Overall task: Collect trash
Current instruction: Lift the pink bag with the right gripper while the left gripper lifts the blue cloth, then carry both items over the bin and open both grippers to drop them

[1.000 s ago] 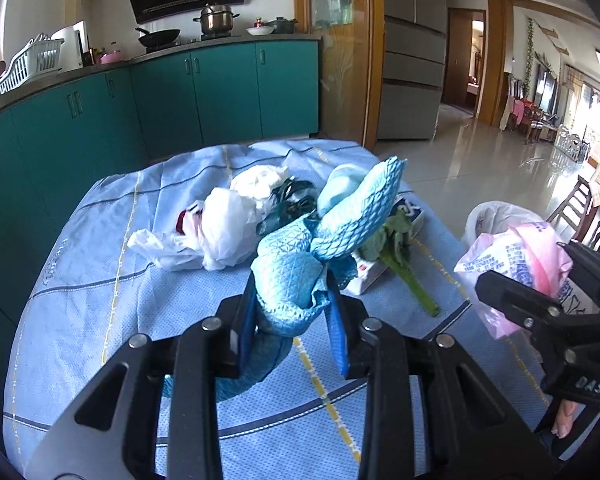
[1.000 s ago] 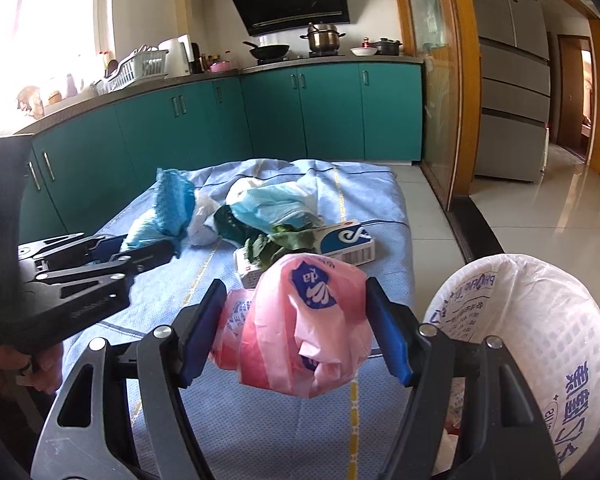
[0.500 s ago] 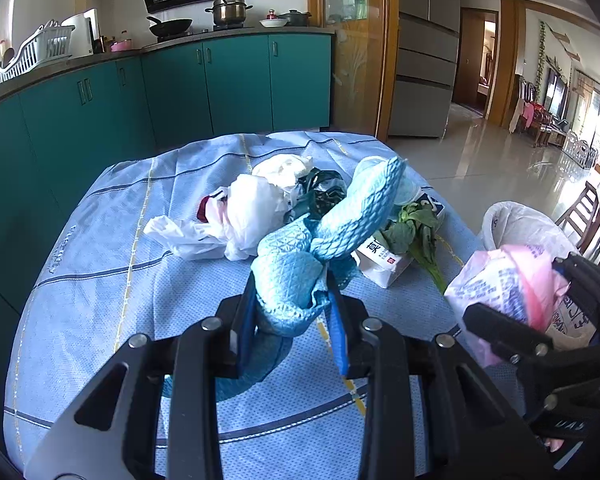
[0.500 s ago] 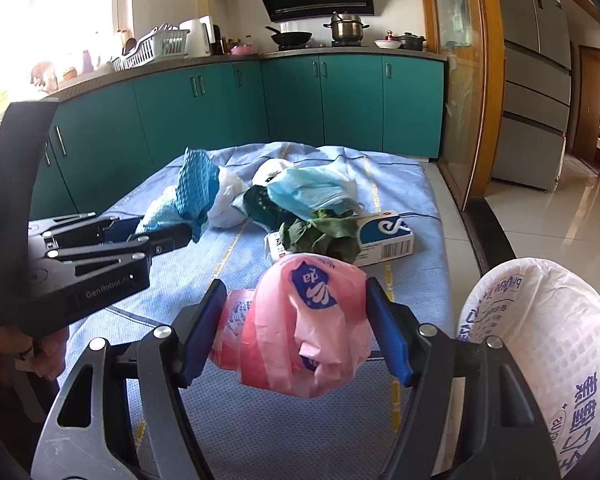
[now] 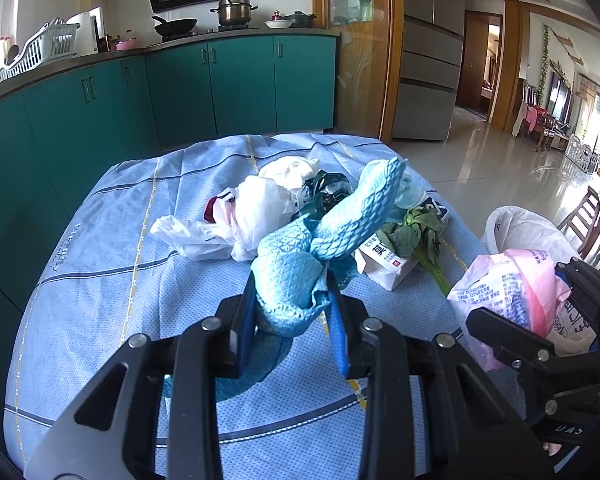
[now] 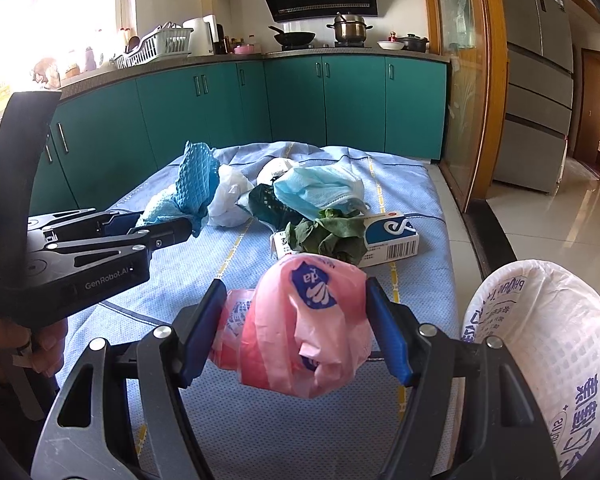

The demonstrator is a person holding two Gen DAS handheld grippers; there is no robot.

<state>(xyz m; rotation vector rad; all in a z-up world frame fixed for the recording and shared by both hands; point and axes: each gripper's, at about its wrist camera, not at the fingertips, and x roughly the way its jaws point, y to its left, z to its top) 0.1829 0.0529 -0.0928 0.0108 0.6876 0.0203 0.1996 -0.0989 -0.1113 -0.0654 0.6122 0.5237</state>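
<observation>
The left gripper (image 5: 292, 316) was clamped on a blue waffle-weave cloth (image 5: 332, 236), bunched between its blue pads, one end standing up and the other trailing down onto the blue tablecloth (image 5: 100, 300) near the table's front edge. The right gripper (image 6: 296, 328) was closed on a crumpled pink plastic bag (image 6: 304, 328), its jaws standing fairly wide around the bulk, held above the front right part of the table, just beside a white-lined bin (image 6: 548, 340) off the right edge. The pink bag carried a blue shield-shaped logo with white letters I could not make out; the bin liner had blue Chinese characters and some small Latin lettering too warped to read. On the left gripper's body, seen from the right wrist view, was printed "GenRobot.AI". In the middle of the table lay a heap: a white plastic bag (image 5: 256, 216), a dark green netted wrapper (image 6: 272, 204), a blue face mask (image 6: 320, 188), wilted greens (image 6: 328, 236) and a white-and-blue carton (image 6: 392, 236) with a barcode. Only the right wrist view showed the barcode and the mask clearly; only the left showed red Chinese print on the carton's end and chairs (image 5: 592, 220) beyond the bin.
</observation>
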